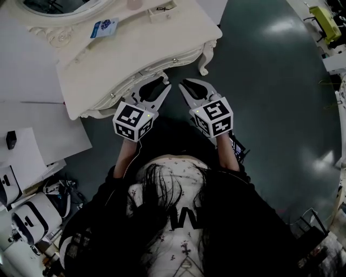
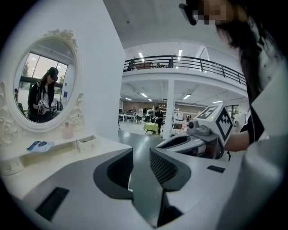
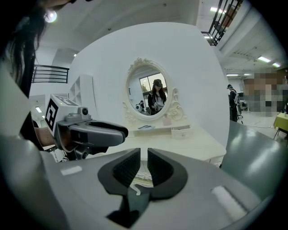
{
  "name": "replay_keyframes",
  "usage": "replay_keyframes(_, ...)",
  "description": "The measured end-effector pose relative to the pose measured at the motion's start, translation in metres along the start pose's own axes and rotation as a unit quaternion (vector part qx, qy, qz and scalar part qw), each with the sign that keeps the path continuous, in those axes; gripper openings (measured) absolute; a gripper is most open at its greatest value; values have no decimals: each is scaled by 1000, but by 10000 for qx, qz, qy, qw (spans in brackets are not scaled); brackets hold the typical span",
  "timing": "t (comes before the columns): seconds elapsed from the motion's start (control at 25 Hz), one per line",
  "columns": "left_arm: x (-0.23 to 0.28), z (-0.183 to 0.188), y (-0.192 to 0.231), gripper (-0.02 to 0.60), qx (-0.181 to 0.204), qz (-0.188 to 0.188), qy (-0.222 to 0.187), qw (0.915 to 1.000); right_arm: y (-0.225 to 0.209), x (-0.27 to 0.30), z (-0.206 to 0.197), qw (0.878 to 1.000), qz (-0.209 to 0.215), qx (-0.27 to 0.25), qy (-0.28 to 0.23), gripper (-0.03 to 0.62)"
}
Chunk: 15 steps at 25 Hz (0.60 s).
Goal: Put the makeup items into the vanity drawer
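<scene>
The white vanity [image 1: 135, 54] stands in front of me, its front drawer [image 1: 145, 74] closed. On the shelf under the oval mirror [image 3: 150, 94] lie a blue packet [image 1: 104, 27], a pink bottle [image 3: 167, 121] and a small white drawer box [image 1: 162, 10]. My left gripper [image 1: 164, 84] hovers just off the drawer front, jaws a little apart with nothing between them [image 2: 141, 157]. My right gripper [image 1: 184, 84] hangs beside it over the floor, its pads nearly touching and empty [image 3: 144, 164]. Both grippers point at the vanity's near edge.
A curved vanity leg [image 1: 204, 59] stands right of the grippers. White boards [image 1: 32, 135] and a heap of devices [image 1: 27, 216] lie at the left. Dark floor [image 1: 270, 81] spreads to the right. A yellow-green cart [image 1: 324, 21] sits far right.
</scene>
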<state>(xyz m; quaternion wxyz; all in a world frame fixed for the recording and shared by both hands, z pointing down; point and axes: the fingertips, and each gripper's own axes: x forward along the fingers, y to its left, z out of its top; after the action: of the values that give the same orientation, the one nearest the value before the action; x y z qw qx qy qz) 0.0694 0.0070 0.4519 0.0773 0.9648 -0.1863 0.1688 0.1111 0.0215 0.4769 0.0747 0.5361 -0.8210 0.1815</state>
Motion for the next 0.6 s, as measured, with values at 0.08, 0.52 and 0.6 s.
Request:
replay_keyframes(0.08, -4, -1, -1, 115, 9, -13, -1, 10000, 3, 0, 0, 10000, -12, 1, -20, 57)
replay_keyframes(0.52, -61, -21, 17, 115, -16, -13, 111, 9999, 58, 22, -2, 9999, -27, 152, -59, 26)
replay_keyframes(0.6, -80, -29, 22, 115, -44, 4, 116, 9999, 77, 30, -4, 9998, -46, 164, -62, 11)
